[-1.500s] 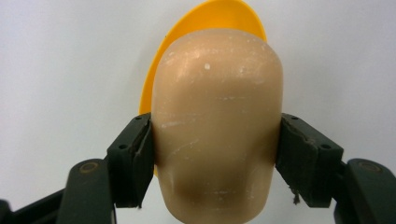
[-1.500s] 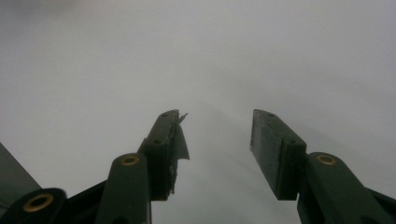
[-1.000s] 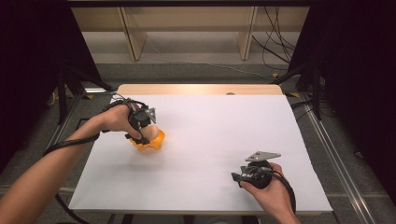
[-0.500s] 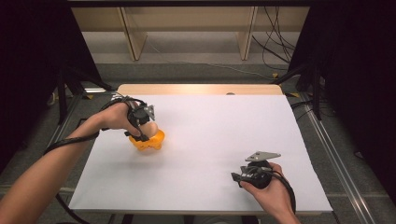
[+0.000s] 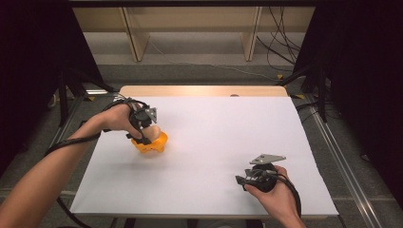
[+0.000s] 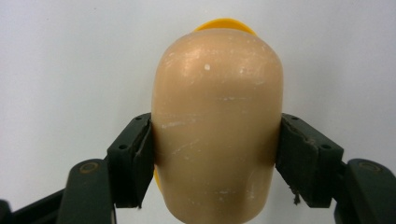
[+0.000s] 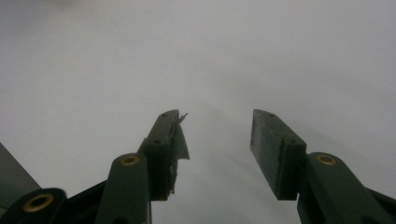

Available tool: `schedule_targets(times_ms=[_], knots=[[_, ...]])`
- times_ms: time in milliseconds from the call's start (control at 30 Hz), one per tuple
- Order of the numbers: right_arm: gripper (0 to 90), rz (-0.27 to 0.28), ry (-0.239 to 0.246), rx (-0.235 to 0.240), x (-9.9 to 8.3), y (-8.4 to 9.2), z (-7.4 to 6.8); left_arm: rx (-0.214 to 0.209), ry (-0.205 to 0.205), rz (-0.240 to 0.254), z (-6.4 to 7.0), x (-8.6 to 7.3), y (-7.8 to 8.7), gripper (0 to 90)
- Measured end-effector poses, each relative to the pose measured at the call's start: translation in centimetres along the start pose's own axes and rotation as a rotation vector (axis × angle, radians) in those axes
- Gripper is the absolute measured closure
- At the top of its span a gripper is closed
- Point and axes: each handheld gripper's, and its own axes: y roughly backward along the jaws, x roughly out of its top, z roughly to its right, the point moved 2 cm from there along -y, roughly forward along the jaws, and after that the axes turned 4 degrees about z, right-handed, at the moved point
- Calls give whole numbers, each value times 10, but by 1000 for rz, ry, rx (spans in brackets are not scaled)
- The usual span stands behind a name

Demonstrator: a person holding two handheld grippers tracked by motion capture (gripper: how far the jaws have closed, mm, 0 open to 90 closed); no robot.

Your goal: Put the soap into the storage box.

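My left gripper (image 5: 144, 134) is shut on a tan, rounded, egg-like piece (image 6: 217, 126), its two jaws pressing on either side. An orange holder (image 5: 153, 143) sits under that piece on the white table; in the left gripper view its orange rim (image 6: 224, 24) peeks out beyond the tan piece's far end. Near the table's front right, my right gripper (image 5: 242, 180) rests low over the surface in the person's hand. In the right gripper view its jaws (image 7: 217, 135) stand apart with nothing between them.
The white table top (image 5: 228, 137) has a wooden strip along its far edge. Beyond it stand wooden shelf legs (image 5: 135, 35) and loose cables (image 5: 280, 52) on the floor. Black curtains flank both sides.
The left gripper with the tan piece and orange holder has shifted very slightly. The right hand has stayed put.
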Motion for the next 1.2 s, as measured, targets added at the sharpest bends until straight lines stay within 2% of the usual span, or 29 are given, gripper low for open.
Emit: schedule_targets(times_ms=[233, 267, 533, 567, 633, 1200], knots=[[532, -4, -1, -3, 0, 0, 0, -6, -5, 2, -1, 1, -3, 324], [532, 19, -3, -15, -1, -1, -1, -10, -10, -2, 0, 2, -3, 324], [532, 21, -6, -11, -1, -1, -1, -27, -10, -7, -1, 0, -5, 324], [532, 0, -1, -4, 0, 0, 0, -26, -14, -12, -2, 0, -5, 324], [532, -7, 3, 1, 0, 1, 0, -33, -6, -7, -3, -1, -6, 324], [531, -10, 5, 0, 0, 0, 0, -68, 2, -29, -6, 0, -11, 323]])
